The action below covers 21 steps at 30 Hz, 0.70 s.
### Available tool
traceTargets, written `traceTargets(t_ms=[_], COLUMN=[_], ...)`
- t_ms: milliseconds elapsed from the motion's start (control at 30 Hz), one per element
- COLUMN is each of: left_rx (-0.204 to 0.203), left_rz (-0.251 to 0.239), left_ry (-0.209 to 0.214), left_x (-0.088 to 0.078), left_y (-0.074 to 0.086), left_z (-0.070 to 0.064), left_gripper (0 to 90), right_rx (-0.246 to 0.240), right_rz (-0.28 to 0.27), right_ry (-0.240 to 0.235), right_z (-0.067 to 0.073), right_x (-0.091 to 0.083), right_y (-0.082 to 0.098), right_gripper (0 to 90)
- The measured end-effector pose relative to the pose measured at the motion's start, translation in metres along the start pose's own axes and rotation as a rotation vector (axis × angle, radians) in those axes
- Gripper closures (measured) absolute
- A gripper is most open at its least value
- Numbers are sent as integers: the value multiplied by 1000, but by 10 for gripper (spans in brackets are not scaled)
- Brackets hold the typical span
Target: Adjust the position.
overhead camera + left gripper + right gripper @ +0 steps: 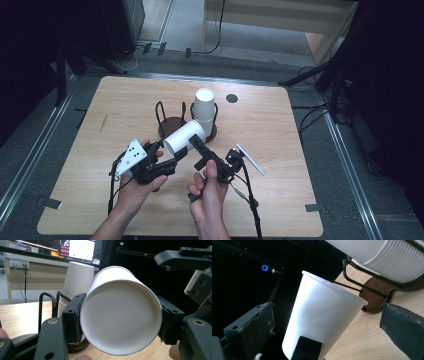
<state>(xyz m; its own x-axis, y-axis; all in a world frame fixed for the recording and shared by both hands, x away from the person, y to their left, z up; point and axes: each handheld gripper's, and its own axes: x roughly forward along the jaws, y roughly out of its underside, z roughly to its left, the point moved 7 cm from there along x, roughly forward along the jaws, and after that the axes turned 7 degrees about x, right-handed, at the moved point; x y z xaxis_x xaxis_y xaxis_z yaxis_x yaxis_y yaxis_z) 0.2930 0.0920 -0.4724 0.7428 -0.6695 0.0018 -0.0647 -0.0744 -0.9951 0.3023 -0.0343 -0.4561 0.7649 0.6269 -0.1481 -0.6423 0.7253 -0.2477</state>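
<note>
A white paper cup [184,137] lies on its side above the table, with its closed bottom toward my left gripper [167,148]. In the left gripper view both black pads press the sides of the cup [120,315], so the left gripper [121,321] is shut on it. My right gripper [194,145] reaches in from the right. In the right gripper view the cup [322,312] sits between its jaws with a gap on each side, so the right gripper [327,315] is open. A stack of upside-down white cups [204,105] stands on a dark wooden wire holder [171,125] just behind.
The holder's empty wire loops [46,302] and the cup stack [76,277] rise right behind the held cup. A small dark round mark [231,98] sits on the wooden table [125,100] at the back. Cables trail from both grippers toward the near edge.
</note>
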Motion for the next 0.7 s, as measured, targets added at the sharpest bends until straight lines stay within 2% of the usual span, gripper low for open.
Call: traceTargets(t_ms=[100, 267, 533, 700], left_rx=[10, 17, 33, 51], left_rz=[1, 4, 7, 18], left_ry=[2, 0, 3, 1], left_x=[1, 1, 2, 3], left_y=[1, 2, 3, 5], left_z=[-1, -3, -6, -7], left_gripper=[353, 353, 353, 351], right_rx=[52, 110, 163, 187], right_rz=[15, 21, 29, 33], right_ry=[-13, -12, 12, 11], right_z=[0, -1, -6, -8], right_x=[2, 7, 15, 19], right_y=[1, 2, 1, 1], right_gripper=[0, 0, 0, 0])
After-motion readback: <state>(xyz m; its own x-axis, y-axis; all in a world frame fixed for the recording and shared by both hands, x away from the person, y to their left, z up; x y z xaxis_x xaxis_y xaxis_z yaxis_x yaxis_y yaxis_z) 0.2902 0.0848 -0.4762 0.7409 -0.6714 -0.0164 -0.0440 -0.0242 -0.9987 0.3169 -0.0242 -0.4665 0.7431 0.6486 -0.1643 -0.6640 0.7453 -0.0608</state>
